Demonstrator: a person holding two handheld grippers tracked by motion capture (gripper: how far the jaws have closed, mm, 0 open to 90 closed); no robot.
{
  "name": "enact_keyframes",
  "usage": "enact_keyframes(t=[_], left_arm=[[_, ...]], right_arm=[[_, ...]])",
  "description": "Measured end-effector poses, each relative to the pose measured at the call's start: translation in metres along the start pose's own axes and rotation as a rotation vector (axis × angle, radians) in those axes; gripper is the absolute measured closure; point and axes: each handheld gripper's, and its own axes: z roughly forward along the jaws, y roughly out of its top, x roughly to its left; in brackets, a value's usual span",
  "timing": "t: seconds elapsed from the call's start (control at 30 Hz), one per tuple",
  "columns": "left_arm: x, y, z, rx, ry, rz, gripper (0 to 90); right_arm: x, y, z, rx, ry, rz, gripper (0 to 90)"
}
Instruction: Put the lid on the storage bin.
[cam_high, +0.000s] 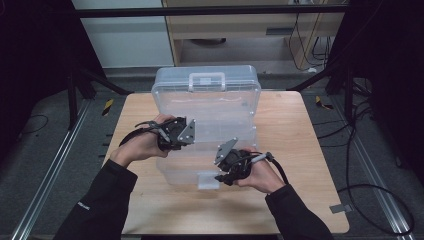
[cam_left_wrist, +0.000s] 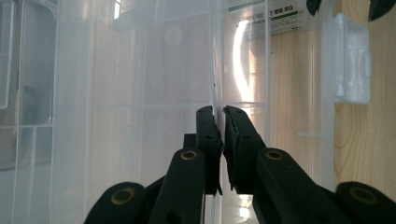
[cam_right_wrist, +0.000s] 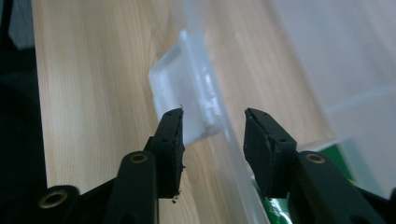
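A clear plastic storage box (cam_high: 186, 176) lies open on the wooden table (cam_high: 300, 150), its lid (cam_high: 205, 97) standing upright at the back. At the box's left side my left gripper (cam_high: 176, 134) is shut on a thin clear wall (cam_left_wrist: 214, 70) of the box, which runs up between the pads of that gripper (cam_left_wrist: 219, 116). My right gripper (cam_high: 226, 172) is at the front rim, near the white latch (cam_high: 207, 181). Its jaws (cam_right_wrist: 212, 140) stand open astride the rim, one on either side, with the latch (cam_right_wrist: 187, 93) just ahead of the left one.
The lid's handle (cam_high: 206, 80) points away from me. A green-and-white label (cam_left_wrist: 275, 18) is stuck to the box. Bare tabletop lies to the box's right and in front. Beyond the table are dark stands, cables on the floor and a wooden cabinet (cam_high: 240, 25).
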Motion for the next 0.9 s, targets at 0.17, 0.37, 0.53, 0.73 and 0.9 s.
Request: enact_keyframes(t=[0.17,0.37,0.53,0.73,0.9], left_arm=[[0.001,-0.001,0.0,-0.003,-0.004,-0.008,83.8],[0.001,-0.001,0.0,-0.003,-0.004,-0.009,83.6],[0.001,-0.002,0.0,-0.008,-0.007,-0.013,83.6],[0.0,-0.002,0.0,-0.014,-0.013,-0.014,83.6],[-0.001,-0.003,0.001,-0.017,-0.017,-0.015,83.5]], right_arm=[[-0.005,-0.015,-0.021,-0.075,-0.025,0.062,65.8],[-0.007,-0.035,-0.04,-0.128,-0.066,0.123,66.6],[-0.01,-0.048,-0.057,-0.23,-0.085,0.178,69.6],[-0.016,-0.057,-0.073,-0.357,-0.099,0.263,80.2],[-0.024,-0.057,-0.084,-0.448,-0.111,0.336,86.1]])
